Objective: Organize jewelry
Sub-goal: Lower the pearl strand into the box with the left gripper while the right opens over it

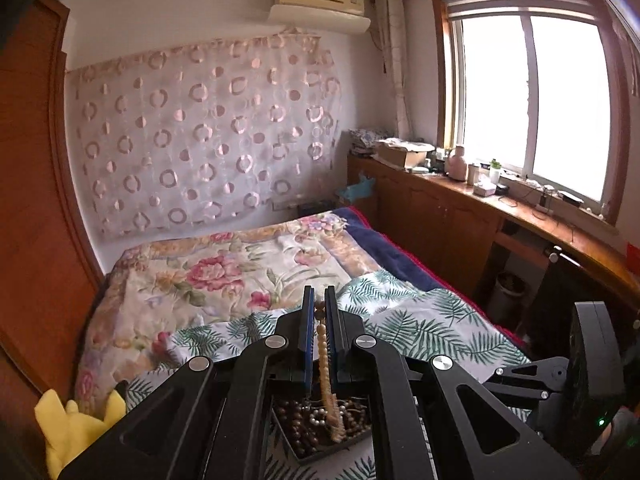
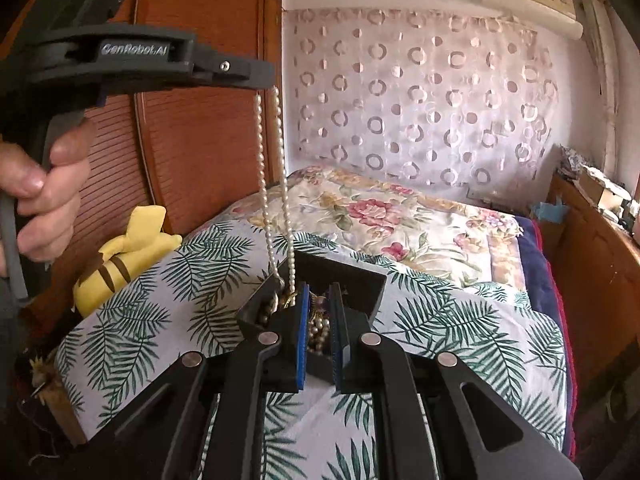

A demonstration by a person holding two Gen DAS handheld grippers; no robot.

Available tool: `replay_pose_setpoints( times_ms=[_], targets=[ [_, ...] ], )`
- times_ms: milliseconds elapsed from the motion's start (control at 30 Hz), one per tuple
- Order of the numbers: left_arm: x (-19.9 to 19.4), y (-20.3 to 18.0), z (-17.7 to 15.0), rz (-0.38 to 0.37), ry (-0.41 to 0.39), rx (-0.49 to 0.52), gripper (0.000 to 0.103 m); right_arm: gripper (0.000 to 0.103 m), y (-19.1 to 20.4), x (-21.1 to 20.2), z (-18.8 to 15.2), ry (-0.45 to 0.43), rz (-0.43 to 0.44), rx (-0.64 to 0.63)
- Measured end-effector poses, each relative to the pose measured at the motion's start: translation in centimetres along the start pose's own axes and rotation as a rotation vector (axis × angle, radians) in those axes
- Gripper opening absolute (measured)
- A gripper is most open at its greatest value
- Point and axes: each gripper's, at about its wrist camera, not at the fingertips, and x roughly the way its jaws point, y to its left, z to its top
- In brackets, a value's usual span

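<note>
Item: pearl necklace [image 2: 276, 184], cream-white, small round beads on a doubled strand. It hangs as a long narrow loop, long axis near vertical, the top end pinched in the left tool [image 2: 266, 80] and the bottom end trailing down into the black tray [image 2: 360, 280]. From the left wrist view the same strand [image 1: 323, 356] runs down between the two blue-padded fingers toward the tray below.

Left tool: closed on the pearl necklace, held up and to the left in the right wrist view, a hand [image 2: 44, 196] wrapped around its handle.

Right tool [image 2: 320, 328]: jaws nearly together, hovering just above the tray; whether anything is pinched between its pads cannot be told (beads lie right behind the gap).

Black tray: rests on the leaf-print cloth [image 2: 460, 320] covering the near end of the bed. Contents: dark brown wooden beads [image 1: 296, 420], a few pale beads, gold-toned chain pieces [image 2: 286, 300], heaped and tangled.

Beyond: a yellow plush toy [image 2: 128, 248] at the left edge of the bed beside the wooden wardrobe [image 2: 192, 140]; a floral quilt [image 2: 384, 216] over the far half; a circle-patterned curtain [image 2: 420, 92] on the back wall.
</note>
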Motion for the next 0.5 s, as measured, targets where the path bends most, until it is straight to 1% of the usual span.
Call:
replay_pose_setpoints(
  times_ms=[67, 267, 333, 400, 433, 467, 500],
  targets=[
    [0.9, 0.2, -0.6, 0.0, 0.019, -0.003, 0.004, 0.011, -0.3, 1.2, 0.0, 0.015, 0.008, 0.012],
    [4.0, 1.3, -4.6, 0.005, 0.097, -0.032, 0.005, 0.011, -1.2, 6.5, -1.4, 0.096, 0.018, 0.048],
    [4.6, 1.7, -6.2, 0.005, 0.119, -0.054, 0.015, 0.012, -1.5, 7.8, -1.7, 0.111, 0.014, 0.057],
    [4.7, 2.1, -7.8, 0.015, 0.127, -0.07, 0.028, 0.012, -1.9, 8.8, -2.0, 0.126, 0.016, 0.077],
    [4.7, 2.3, -8.3, 0.02, 0.13, -0.075, 0.03, 0.012, -2.0, 9.2, -2.0, 0.132, 0.018, 0.084],
    [4.6, 2.6, -9.2, 0.029, 0.136, -0.086, 0.032, 0.014, -2.1, 9.4, -2.1, 0.135, 0.014, 0.086],
    [4.5, 2.9, -10.0, 0.034, 0.14, -0.096, 0.039, 0.019, -2.2, 9.4, -2.1, 0.131, 0.006, 0.087]
  ],
)
